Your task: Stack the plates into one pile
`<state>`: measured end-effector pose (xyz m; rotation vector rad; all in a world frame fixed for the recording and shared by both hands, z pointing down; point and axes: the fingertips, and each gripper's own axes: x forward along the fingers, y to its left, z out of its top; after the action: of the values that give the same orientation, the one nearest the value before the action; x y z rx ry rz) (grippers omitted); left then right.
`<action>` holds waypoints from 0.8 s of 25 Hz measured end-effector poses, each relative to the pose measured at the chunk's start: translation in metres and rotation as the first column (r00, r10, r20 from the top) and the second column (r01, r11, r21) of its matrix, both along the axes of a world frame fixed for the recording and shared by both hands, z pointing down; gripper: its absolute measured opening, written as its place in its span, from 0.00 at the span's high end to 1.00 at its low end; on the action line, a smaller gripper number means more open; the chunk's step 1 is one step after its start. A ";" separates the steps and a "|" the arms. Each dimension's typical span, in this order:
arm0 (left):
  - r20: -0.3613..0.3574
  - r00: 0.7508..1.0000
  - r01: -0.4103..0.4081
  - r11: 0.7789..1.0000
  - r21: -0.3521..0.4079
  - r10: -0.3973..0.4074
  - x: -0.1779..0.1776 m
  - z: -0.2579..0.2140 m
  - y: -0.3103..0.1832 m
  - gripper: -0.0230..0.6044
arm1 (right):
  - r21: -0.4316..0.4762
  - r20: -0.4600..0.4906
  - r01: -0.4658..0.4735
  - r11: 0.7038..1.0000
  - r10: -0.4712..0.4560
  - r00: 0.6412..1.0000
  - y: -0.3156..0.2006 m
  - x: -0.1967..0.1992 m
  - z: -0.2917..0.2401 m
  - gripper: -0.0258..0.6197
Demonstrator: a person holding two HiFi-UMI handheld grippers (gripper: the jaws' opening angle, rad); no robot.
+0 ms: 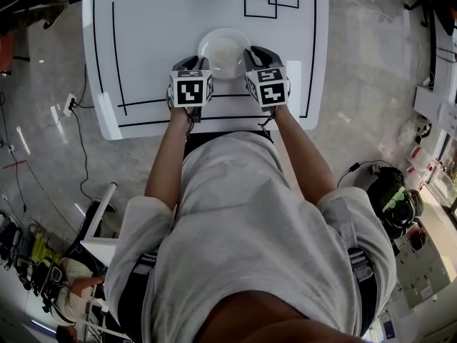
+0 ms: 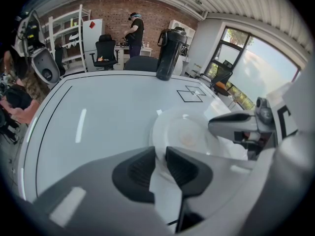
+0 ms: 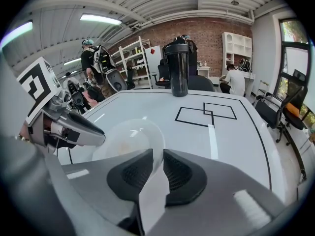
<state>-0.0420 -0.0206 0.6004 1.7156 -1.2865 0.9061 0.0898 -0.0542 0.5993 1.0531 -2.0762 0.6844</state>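
A white plate [image 1: 223,52] lies on the white table [image 1: 143,41], just in front of me. My left gripper [image 1: 196,64] holds its left rim and my right gripper [image 1: 255,54] its right rim. In the left gripper view the plate [image 2: 189,134] has its near rim pinched in the left gripper [image 2: 160,154], with the right gripper's finger [image 2: 236,124] on the far side. From the right gripper view, the plate [image 3: 125,136] sits with its rim between the pads of the right gripper [image 3: 158,161]. I cannot tell whether it is one plate or several nested.
A tall black tumbler [image 3: 178,68] stands at the table's far edge. Two overlapping black tape squares [image 1: 271,2] mark the far right of the top, and a black tape border [image 1: 114,56] runs around it. People, office chairs and shelves stand beyond the table.
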 end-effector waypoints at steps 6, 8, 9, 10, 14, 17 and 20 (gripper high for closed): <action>-0.011 1.000 -0.003 1.000 0.006 0.003 -0.002 0.000 0.000 0.85 | -0.005 0.003 -0.016 1.000 0.016 1.000 -0.001 -0.001 0.000 0.87; -0.017 1.000 0.002 1.000 0.015 -0.002 -0.002 -0.001 0.000 0.85 | -0.007 0.004 -0.020 1.000 0.020 1.000 0.000 -0.001 0.001 0.87; -0.020 1.000 0.009 1.000 0.025 -0.009 -0.002 -0.002 0.000 0.85 | -0.011 0.004 -0.020 1.000 0.020 1.000 0.001 0.000 0.001 0.84; -0.025 1.000 0.019 0.999 0.038 -0.018 -0.002 -0.005 0.000 0.84 | -0.014 0.006 -0.017 1.000 0.017 1.000 0.003 -0.001 0.000 0.83; -0.031 0.999 0.041 0.996 0.081 -0.039 0.001 -0.015 0.005 0.84 | 0.008 0.013 -0.018 1.000 0.018 1.000 0.011 0.001 -0.008 0.80; -0.033 0.999 0.035 0.994 0.105 -0.032 0.000 -0.022 0.009 0.84 | 0.039 0.011 -0.020 0.999 0.020 1.000 0.014 -0.002 -0.016 0.80; -0.050 0.998 0.041 0.987 0.153 -0.034 -0.001 -0.035 0.013 0.90 | 0.076 0.017 -0.010 0.997 0.009 1.000 0.021 -0.009 -0.026 0.81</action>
<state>-0.0431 -0.0075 0.5658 1.8134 -1.3833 0.7573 0.0812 -0.0336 0.5729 1.1036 -2.1269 0.6252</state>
